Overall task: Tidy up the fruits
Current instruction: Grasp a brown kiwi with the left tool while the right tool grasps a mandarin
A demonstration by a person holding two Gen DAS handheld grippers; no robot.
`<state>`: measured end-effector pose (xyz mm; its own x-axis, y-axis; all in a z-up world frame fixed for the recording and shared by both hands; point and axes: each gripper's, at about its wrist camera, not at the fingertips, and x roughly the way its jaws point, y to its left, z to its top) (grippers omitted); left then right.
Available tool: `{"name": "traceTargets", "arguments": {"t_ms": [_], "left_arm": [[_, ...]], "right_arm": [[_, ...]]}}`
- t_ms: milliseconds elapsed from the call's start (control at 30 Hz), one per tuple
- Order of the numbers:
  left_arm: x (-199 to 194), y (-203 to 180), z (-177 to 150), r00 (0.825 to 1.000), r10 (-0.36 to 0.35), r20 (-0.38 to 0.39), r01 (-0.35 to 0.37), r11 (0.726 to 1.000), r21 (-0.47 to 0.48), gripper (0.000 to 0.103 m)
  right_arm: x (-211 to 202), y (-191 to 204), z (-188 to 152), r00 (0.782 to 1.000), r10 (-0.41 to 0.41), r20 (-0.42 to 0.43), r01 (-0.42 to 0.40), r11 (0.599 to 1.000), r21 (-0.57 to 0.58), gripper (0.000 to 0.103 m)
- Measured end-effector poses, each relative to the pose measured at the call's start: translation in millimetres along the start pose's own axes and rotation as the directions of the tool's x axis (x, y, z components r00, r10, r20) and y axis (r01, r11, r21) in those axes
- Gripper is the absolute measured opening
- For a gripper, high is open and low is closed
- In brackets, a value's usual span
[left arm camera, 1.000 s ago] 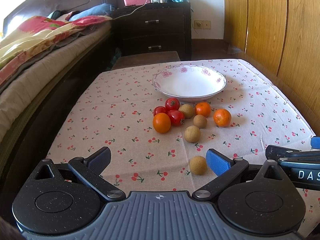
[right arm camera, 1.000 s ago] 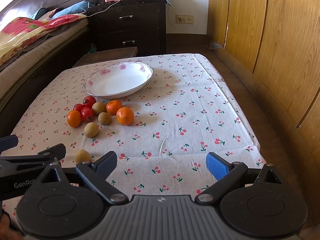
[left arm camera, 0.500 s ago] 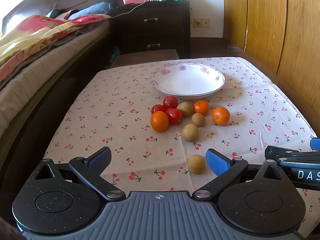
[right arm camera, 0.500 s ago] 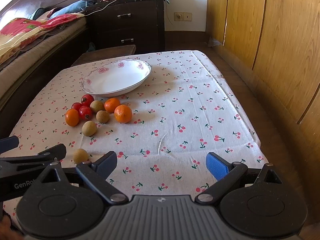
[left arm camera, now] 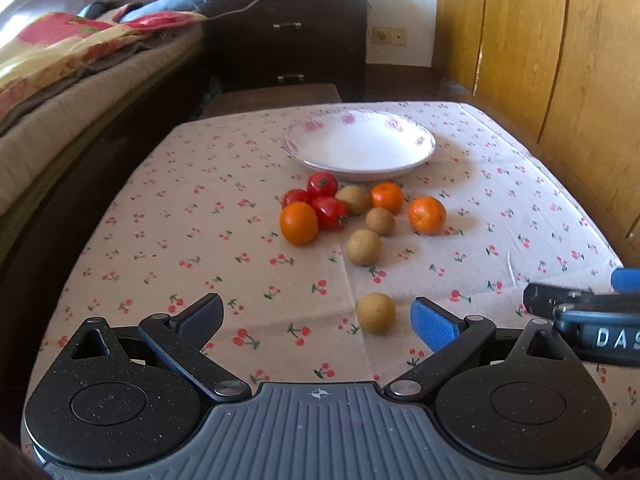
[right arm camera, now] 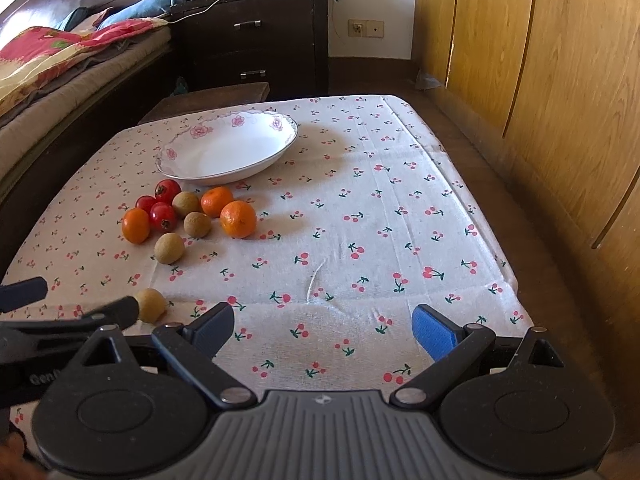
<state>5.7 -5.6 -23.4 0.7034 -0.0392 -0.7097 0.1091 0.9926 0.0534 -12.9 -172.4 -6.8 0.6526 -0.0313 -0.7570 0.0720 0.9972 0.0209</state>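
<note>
The left claw (left arm camera: 316, 316) is held low over the near edge of the tabletop (left arm camera: 224, 216), level and aimed toward the far edge; its jaws are spread wide and nothing is gripped. A lone brown fruit (left arm camera: 376, 313) lies on the cloth between the jaws, just beside the blue pad of the right-hand finger (left arm camera: 434, 328), though contact cannot be judged. The right claw (right arm camera: 323, 326) is held alongside at the same height, also aimed at the far edge, spread wide and empty over bare cherry-print cloth.

A white bowl (left arm camera: 424, 140) with pink flowers on its rim is set near the far edge, nothing inside it. Just in front of it the fruits are clustered: three red tomatoes (left arm camera: 322, 184), three oranges (left arm camera: 299, 223) and three more brown fruits (left arm camera: 363, 247). All are roundish, so no long axis can be told; the stem end of one tomato (right arm camera: 167, 191) is turned toward the left edge of the tabletop in the right wrist view.

On the right claw's body, seen at the right of the left view, the letters "DAS" (left arm camera: 616, 338) are read; on the left claw's body in the right view "Gen" (right arm camera: 42, 379) is partly read.
</note>
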Motion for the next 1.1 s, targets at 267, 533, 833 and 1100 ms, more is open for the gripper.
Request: {"name": "traceTargets", "arguments": {"t_ms": [267,533,833,1100], "left_arm": [[16,-10,-9,1.0,0.006,-0.029,-0.004,0.998,0.069,0.097],[34,-12,0,0.999,-0.009,-0.047,0.012,0.998,0.061,0.095],[48,-11,5,0.996,-0.06,-0.073,0.062,0.998,0.016,0.082],[46,-13,7,0.991,-0.107,-0.076,0.11,0.994,0.026,0.064]], "right_arm": [[1,-7,2,1.0,-0.003,0.001,0.003,1.0,0.004,0.096],[9,-9,17,1.0,0.013,0.009,-0.013,1.0,-0.002,0.096],[39,-2,51,0.996,0.089,-0.001,-0.089,0.995,-0.043,0.087],[79,23,75,0.987,0.152,-0.05,-0.157,0.978,-0.137,0.072]]}}
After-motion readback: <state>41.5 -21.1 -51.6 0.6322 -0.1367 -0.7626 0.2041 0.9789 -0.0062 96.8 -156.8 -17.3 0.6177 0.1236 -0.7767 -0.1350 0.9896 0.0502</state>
